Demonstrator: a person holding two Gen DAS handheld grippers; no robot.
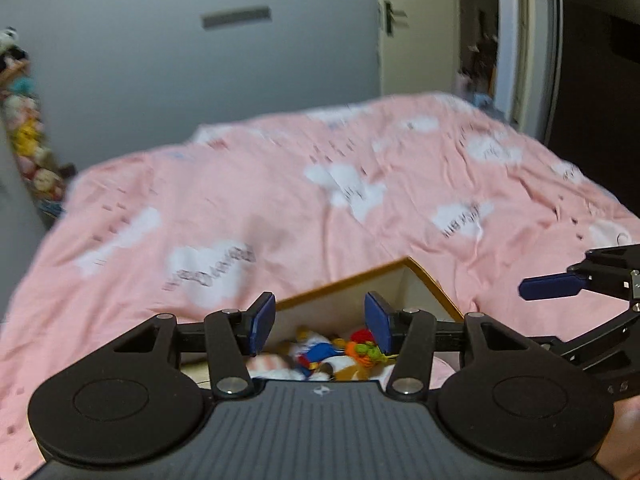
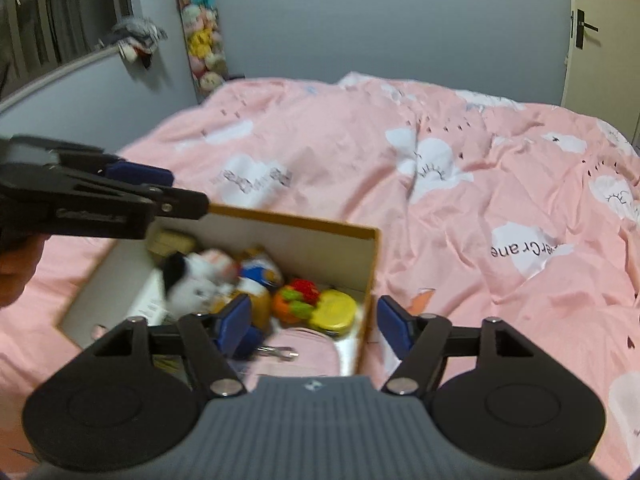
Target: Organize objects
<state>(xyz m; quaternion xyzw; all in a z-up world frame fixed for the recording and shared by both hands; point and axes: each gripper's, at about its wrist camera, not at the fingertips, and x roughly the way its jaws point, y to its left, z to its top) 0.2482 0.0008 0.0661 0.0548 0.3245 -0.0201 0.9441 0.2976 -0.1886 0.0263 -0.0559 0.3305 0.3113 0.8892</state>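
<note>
An open cardboard box (image 2: 304, 222) sits on a pink bed and holds several small things: a black-and-white plush (image 2: 192, 280), a blue-and-white duck plush (image 2: 256, 276), an orange and red toy (image 2: 296, 300), a yellow round lid (image 2: 334, 310) and a pink pouch (image 2: 296, 352). The box also shows in the left wrist view (image 1: 360, 276). My left gripper (image 1: 320, 322) is open and empty above the box. My right gripper (image 2: 312, 322) is open and empty over the box's right wall. The left gripper also shows in the right wrist view (image 2: 132, 188), and the right gripper in the left wrist view (image 1: 556, 284).
The pink duvet with white clouds (image 2: 460, 160) covers the whole bed. A hanging column of plush toys (image 2: 202, 36) is at the far wall corner. A door (image 1: 416, 28) stands beyond the bed. A window ledge (image 2: 60, 68) runs on the left.
</note>
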